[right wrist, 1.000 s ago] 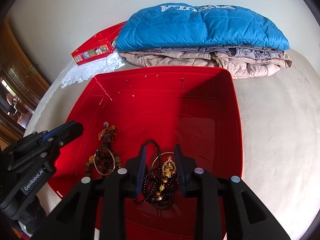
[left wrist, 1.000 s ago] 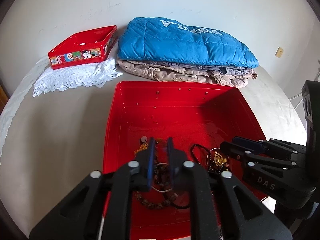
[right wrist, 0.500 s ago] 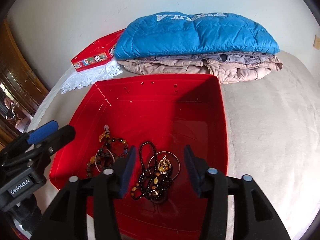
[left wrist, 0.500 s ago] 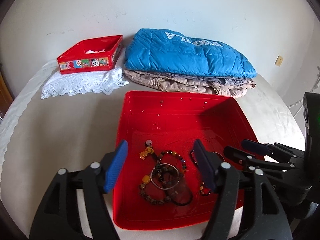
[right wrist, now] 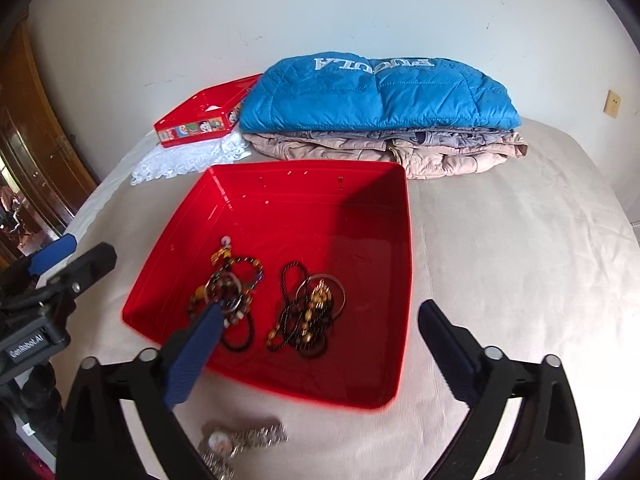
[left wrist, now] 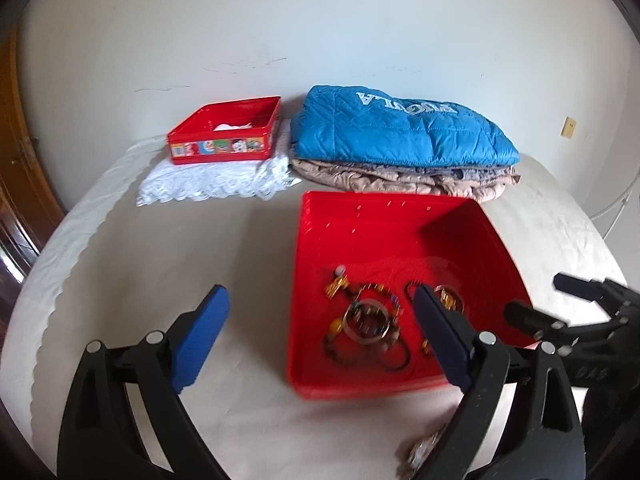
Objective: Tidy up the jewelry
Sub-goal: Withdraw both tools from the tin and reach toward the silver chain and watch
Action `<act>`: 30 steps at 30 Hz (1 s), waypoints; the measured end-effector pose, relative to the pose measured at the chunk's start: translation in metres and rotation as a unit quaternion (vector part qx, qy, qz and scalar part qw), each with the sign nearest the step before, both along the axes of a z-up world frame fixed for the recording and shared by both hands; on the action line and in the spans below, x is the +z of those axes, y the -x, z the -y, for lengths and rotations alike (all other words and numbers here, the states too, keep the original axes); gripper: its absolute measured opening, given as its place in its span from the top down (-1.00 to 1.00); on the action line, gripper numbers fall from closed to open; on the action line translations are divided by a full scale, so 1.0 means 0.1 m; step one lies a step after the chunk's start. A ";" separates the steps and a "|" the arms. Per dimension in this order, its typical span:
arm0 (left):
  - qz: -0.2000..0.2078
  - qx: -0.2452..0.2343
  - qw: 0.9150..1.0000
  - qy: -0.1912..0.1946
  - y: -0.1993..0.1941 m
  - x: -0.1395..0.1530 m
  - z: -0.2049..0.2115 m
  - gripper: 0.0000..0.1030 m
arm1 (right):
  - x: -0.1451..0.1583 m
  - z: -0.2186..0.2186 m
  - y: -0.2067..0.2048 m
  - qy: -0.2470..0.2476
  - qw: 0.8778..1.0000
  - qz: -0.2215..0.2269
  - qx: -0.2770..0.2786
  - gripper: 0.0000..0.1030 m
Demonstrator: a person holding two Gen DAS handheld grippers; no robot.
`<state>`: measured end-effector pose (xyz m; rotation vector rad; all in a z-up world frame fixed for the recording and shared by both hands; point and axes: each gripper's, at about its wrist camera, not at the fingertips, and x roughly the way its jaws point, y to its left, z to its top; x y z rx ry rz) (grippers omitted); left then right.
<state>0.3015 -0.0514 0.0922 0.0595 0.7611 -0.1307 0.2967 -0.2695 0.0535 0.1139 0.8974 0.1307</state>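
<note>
A red plastic tray lies on the beige bed cover. Two heaps of jewelry lie in it: beaded bracelets with a silver bangle, and a black bead necklace with a gold pendant. A silver wristwatch lies on the cover in front of the tray. My left gripper hangs over the tray's near left edge, its jaws opening wide and holding nothing. My right gripper hovers over the tray's near edge, jaws also opening and bare.
At the back, a red tin with cartoon pictures sits on a white lace cloth. Beside it a blue quilted jacket tops folded beige clothes. A wooden wardrobe stands at the left.
Both grippers have drawn back and upward out of the tray and spread their jaws from nearly shut to wide. The jewelry stays lying in the tray.
</note>
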 end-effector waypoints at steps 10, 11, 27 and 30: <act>-0.004 0.008 1.000 -0.018 0.68 -0.15 -0.27 -0.87 | -0.10 -0.11 0.62 -0.021 0.999 -0.024 0.016 -0.92; -0.006 0.008 1.000 -0.021 0.74 -0.19 -0.29 -0.87 | -0.13 -0.12 0.67 -0.023 0.999 -0.026 0.018 -0.92; -0.094 0.035 0.995 -0.009 1.22 -0.92 -0.68 -0.88 | -0.74 -0.57 1.23 -0.043 0.993 -0.088 0.068 -0.92; -0.094 0.033 0.995 -0.013 1.29 -0.95 -0.73 -0.88 | -0.81 -0.65 1.22 -0.052 0.991 -0.098 0.072 -0.86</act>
